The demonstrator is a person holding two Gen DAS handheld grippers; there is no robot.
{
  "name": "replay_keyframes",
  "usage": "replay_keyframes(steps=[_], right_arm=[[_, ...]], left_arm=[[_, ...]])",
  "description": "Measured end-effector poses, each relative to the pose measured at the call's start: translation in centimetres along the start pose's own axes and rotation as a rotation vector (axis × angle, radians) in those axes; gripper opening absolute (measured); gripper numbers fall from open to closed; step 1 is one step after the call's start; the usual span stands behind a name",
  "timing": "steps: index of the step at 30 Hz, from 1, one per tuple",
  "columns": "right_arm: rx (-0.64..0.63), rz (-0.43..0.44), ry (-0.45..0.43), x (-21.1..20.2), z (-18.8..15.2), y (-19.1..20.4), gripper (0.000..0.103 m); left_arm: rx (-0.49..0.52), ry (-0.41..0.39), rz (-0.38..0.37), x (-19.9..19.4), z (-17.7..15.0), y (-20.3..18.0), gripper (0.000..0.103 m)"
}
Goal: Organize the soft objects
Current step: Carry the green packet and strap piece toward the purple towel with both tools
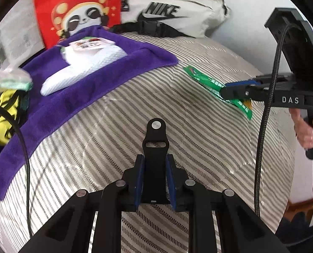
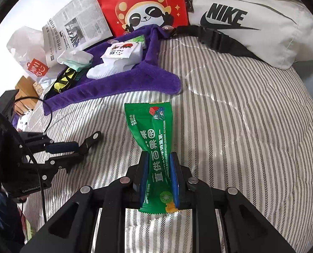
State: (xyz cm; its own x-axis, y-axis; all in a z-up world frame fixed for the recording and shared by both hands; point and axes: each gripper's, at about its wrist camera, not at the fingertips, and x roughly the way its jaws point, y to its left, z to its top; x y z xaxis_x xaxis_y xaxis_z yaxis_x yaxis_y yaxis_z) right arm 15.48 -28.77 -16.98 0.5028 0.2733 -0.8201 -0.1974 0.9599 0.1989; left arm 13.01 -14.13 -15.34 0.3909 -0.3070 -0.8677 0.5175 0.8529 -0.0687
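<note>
Right gripper (image 2: 159,177) is clamped on the green wipes packet (image 2: 154,139), held above the striped bedding (image 2: 240,126) short of the purple towel (image 2: 114,86) ahead, where white socks (image 2: 112,68) are already gathered; left gripper (image 1: 155,181), empty, is nearly closed.

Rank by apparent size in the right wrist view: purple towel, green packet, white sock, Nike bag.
1. Nike bag
2. Purple towel
3. Green packet, though nearness to the camera inflates it
4. White sock
</note>
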Motion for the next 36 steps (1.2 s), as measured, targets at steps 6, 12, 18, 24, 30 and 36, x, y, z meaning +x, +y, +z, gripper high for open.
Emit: replay_keyframes(steps=[6,12,18,24,30,36], right_arm=[[-0.035,0.021,-0.016,-0.1,1.1,2.3,0.02],[-0.086,0.047,-0.014,0.4,2.3,5.3,0.02],[-0.125,0.064,-0.023,0.6,3.7,7.5,0.02],[-0.156,0.049,-0.037,1.1,5.5,8.9,0.02],[-0.144,0.05,-0.047,2.0,7.6,9.1,0.02],[-0.14,0.042,-0.056,3.2,10.5,8.7,0.02]], left_arm=[[-0.082,-0.043,0.019,-2.4,-1.0,2.1,0.02],[-0.128,-0.075,0.048,-4.7,-1.7,4.4,0.02],[-0.186,-0.12,0.067,-7.0,-1.6,7.3,0.02],[-0.218,-0.163,0.1,-8.7,-0.6,9.8,0.02],[-0.237,-0.17,0.116,-8.8,0.7,12.2,0.02],[-0.266,-0.179,0.118,-8.2,2.3,14.5,0.02]])
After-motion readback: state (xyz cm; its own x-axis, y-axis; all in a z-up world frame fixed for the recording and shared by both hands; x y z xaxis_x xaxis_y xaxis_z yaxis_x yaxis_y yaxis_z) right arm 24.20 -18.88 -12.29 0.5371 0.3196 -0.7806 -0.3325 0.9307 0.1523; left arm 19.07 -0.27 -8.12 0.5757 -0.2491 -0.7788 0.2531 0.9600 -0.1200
